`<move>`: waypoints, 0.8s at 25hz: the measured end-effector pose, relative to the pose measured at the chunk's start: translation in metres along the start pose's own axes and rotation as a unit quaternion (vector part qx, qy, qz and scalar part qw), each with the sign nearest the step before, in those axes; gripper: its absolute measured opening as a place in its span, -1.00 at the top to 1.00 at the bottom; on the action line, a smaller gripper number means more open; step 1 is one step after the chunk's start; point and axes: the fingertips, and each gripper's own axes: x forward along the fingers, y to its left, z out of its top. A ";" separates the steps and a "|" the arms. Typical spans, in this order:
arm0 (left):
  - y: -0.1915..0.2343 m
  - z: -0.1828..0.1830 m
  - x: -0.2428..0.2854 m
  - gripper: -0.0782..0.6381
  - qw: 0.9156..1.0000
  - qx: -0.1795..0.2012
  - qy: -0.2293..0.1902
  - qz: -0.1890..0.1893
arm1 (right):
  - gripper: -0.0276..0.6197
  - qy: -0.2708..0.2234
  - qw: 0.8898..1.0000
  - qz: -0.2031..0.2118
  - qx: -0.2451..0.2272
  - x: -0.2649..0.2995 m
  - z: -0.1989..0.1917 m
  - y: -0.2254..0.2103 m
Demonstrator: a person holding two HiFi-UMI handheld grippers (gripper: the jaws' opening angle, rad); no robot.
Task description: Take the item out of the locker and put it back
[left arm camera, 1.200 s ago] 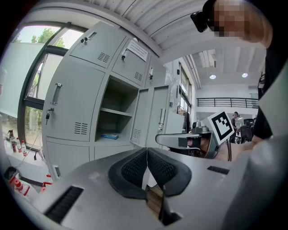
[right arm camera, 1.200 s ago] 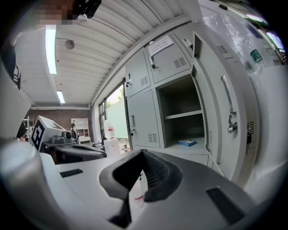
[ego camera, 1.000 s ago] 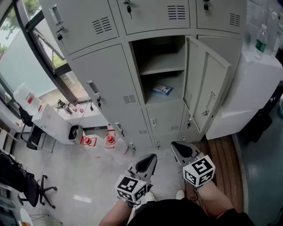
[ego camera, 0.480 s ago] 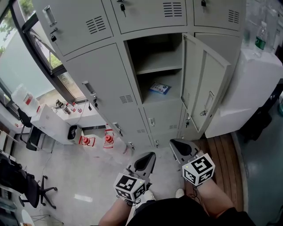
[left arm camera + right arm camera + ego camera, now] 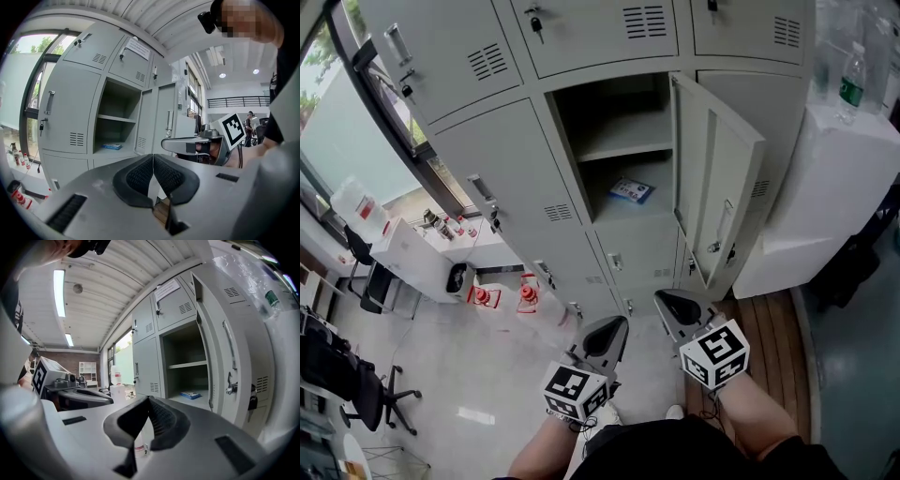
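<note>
A grey bank of lockers [image 5: 506, 178] filled the upper part of the head view, standing on a pale floor [image 5: 487, 366] with a window [image 5: 356, 122] to its left and a white cabinet [image 5: 834, 187] to its right. One locker door [image 5: 717, 178] stood swung out to the right, hinged on its right edge, baring an open compartment [image 5: 614, 112] split by a single shelf [image 5: 623, 150]. The shelf itself was bare. Both grippers were held low in front of the person, well apart from the lockers and pointing toward them. The left gripper [image 5: 605, 337] had its jaws clenched, the dark ribbed pads meeting at the tip with nothing between them, as its own view showed [image 5: 153, 158]. The right gripper [image 5: 677, 307], just beside it and a little farther forward, was likewise closed at the tip and empty [image 5: 149, 399]. A bottle [image 5: 853, 80] with a green label stood upright on top of the cabinet. The item [image 5: 633, 190], a flat blue-and-white packet, lay on the compartment's bottom below the shelf, toward the right side, touched by neither gripper; it showed small in both gripper views [image 5: 112, 146] [image 5: 191, 394].
</note>
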 end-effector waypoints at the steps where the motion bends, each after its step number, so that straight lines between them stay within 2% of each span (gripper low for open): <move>1: -0.004 0.001 0.003 0.73 1.000 0.001 -0.002 0.004 | 0.75 0.002 1.000 0.003 -0.002 -0.003 0.000 -0.004; 7: -0.018 0.000 0.021 0.73 1.000 0.005 0.006 0.027 | 0.75 0.006 1.000 0.020 -0.018 -0.014 0.000 -0.019; 12: -0.023 0.009 0.033 0.73 0.999 0.015 -0.005 0.041 | 0.75 0.006 0.999 0.026 -0.021 -0.020 0.000 -0.027; 16: -0.021 0.009 0.039 0.73 0.999 0.021 0.010 0.044 | 0.75 0.002 1.000 0.023 -0.019 -0.020 0.002 -0.032; 20: -0.008 0.017 0.050 0.73 0.998 0.032 -0.003 0.051 | 0.75 0.000 1.000 0.022 -0.021 -0.015 0.004 -0.035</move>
